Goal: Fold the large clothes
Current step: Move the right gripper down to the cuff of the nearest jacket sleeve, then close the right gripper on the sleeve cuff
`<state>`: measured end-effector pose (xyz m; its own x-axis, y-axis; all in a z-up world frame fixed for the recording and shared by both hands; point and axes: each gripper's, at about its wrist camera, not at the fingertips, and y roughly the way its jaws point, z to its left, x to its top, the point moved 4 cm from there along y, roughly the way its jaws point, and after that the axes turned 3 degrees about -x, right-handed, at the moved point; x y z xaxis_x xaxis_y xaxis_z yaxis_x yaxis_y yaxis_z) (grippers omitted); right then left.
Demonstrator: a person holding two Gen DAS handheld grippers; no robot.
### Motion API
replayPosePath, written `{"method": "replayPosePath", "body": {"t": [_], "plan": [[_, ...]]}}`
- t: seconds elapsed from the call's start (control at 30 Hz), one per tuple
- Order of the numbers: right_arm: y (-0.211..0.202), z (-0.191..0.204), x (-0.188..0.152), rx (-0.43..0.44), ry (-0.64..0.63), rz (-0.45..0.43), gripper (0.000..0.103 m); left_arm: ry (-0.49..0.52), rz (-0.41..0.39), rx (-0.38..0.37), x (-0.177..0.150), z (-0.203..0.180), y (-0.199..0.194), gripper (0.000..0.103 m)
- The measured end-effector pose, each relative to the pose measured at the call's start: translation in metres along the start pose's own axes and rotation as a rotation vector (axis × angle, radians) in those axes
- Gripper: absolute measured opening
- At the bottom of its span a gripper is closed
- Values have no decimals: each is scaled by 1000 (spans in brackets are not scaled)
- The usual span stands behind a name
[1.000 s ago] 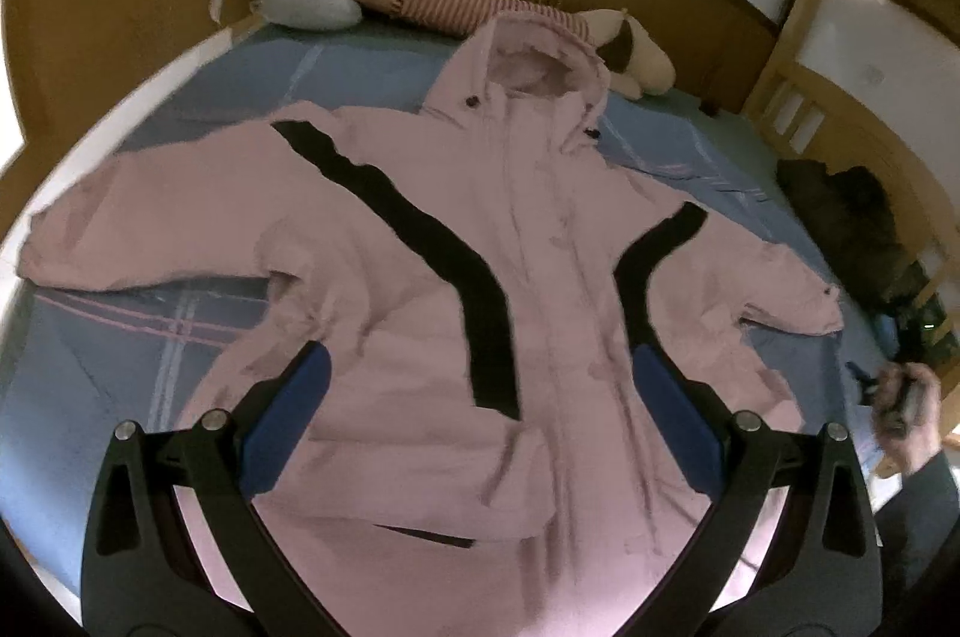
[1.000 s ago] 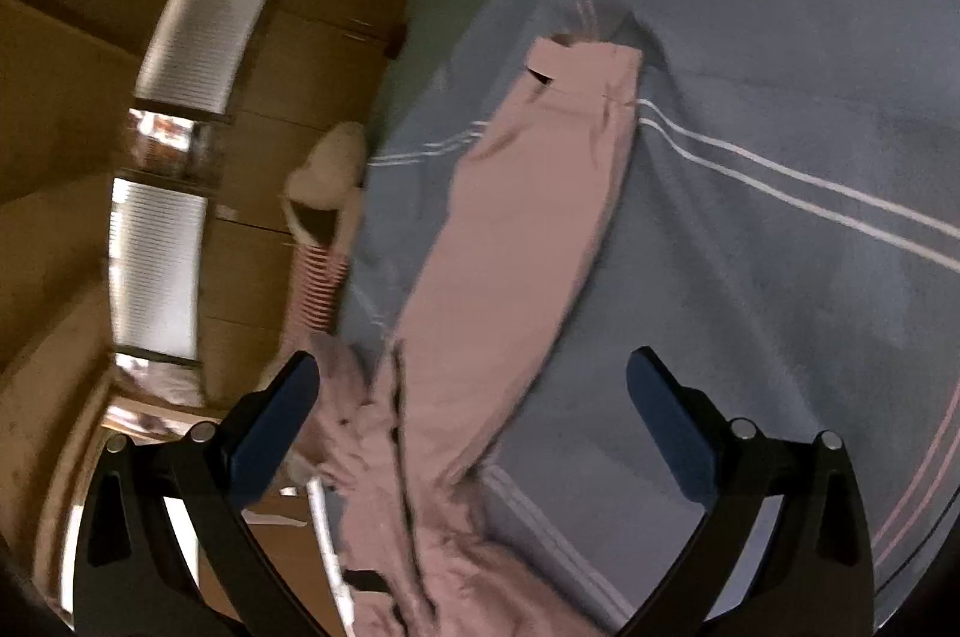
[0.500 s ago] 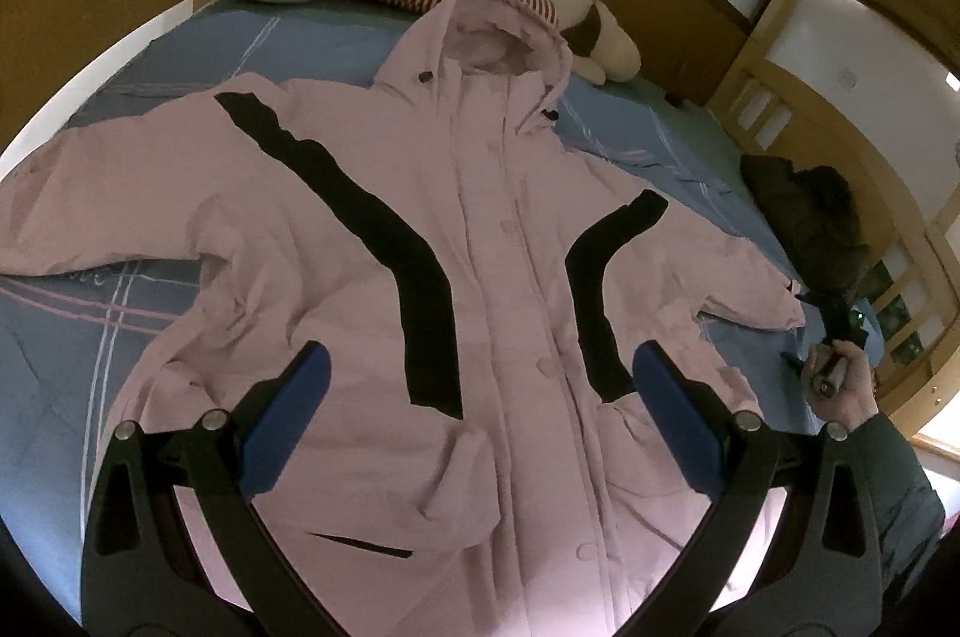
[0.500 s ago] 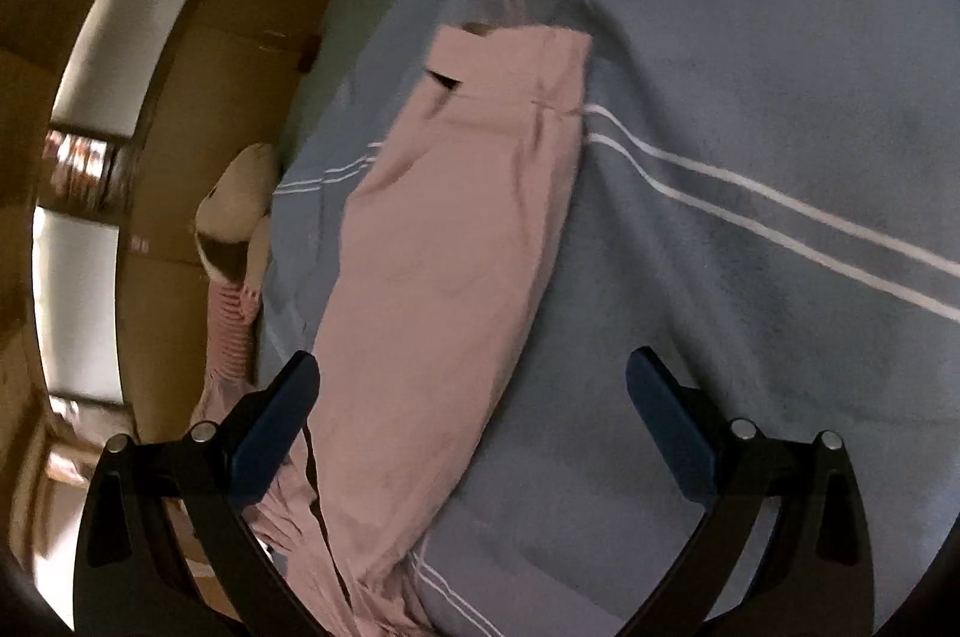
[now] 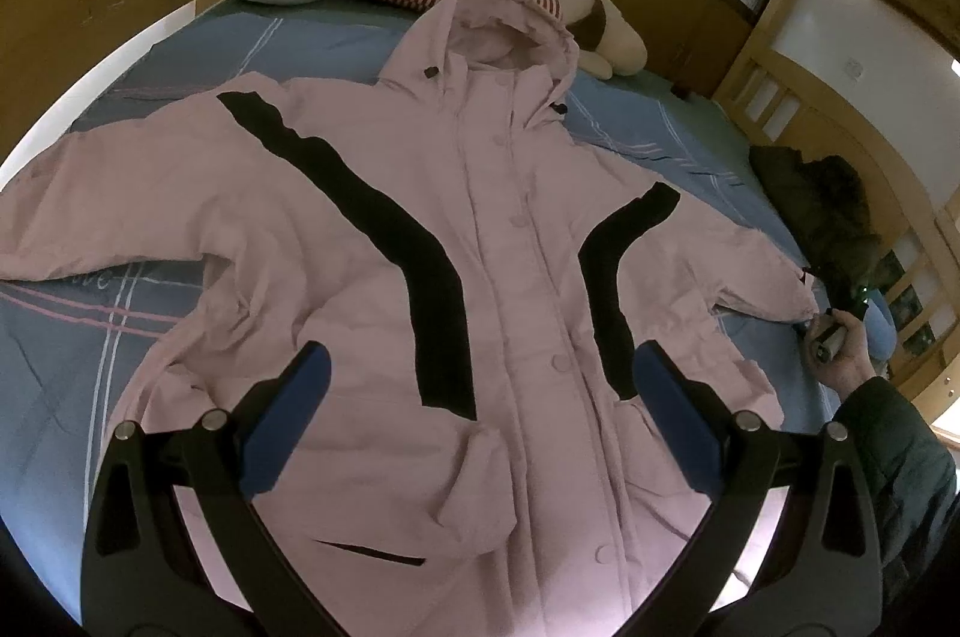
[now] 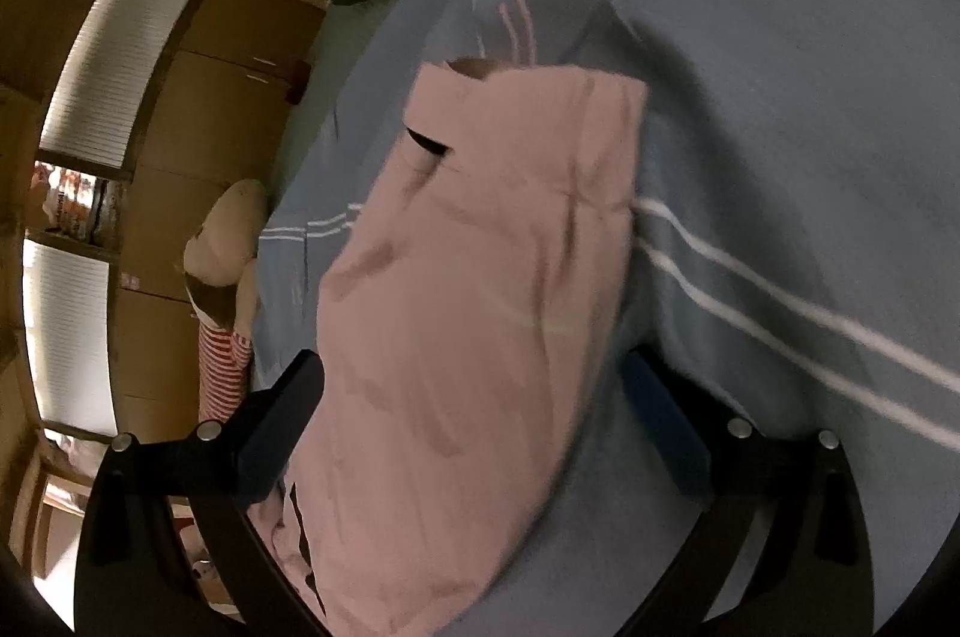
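Jacket (image 5: 498,277): pink, spread flat face-up on bed (image 5: 198,54), sleeves out.
Left claw (image 5: 480,418): spread wide above hem.
Right claw (image 6: 471,430): spread wide, straddling sleeve (image 6: 480,289).

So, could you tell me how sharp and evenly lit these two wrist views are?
Left wrist view: the pink jacket is crisp but dimly, warmly lit, and fisheye curves the bed edges. Right wrist view: motion blur smears the sleeve and the sheet's white stripes; the right gripper throws a dark shadow beside the sleeve.
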<state>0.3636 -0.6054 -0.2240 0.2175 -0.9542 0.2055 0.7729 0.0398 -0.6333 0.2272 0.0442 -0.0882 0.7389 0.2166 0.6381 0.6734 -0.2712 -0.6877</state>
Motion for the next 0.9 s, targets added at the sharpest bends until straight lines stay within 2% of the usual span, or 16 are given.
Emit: {"method": "replayPosePath", "body": {"t": [0.17, 0.43, 0.47, 0.5, 0.6, 0.7, 0.9], "plan": [[12, 6, 15, 22, -13, -20, 98, 9, -8, 10, 0, 1, 0, 101], [29, 9, 33, 42, -24, -33, 76, 14, -23, 26, 3, 0, 0, 101], [33, 10, 33, 53, -27, -31, 65, 16, -22, 29, 2, -1, 1, 101], [36, 10, 33, 57, -25, -18, 45, 16, -21, 27, 2, -1, 1, 101], [42, 7, 32, 61, -15, -5, 27, 24, -22, 29, 2, -2, 0, 101], [39, 10, 32, 55, -32, -20, 15, 25, -34, 29, 3, -2, -3, 101], [16, 38, 30, 79, -128, -99, 11, 25, -51, 44, 4, 1, -7, 101]]}}
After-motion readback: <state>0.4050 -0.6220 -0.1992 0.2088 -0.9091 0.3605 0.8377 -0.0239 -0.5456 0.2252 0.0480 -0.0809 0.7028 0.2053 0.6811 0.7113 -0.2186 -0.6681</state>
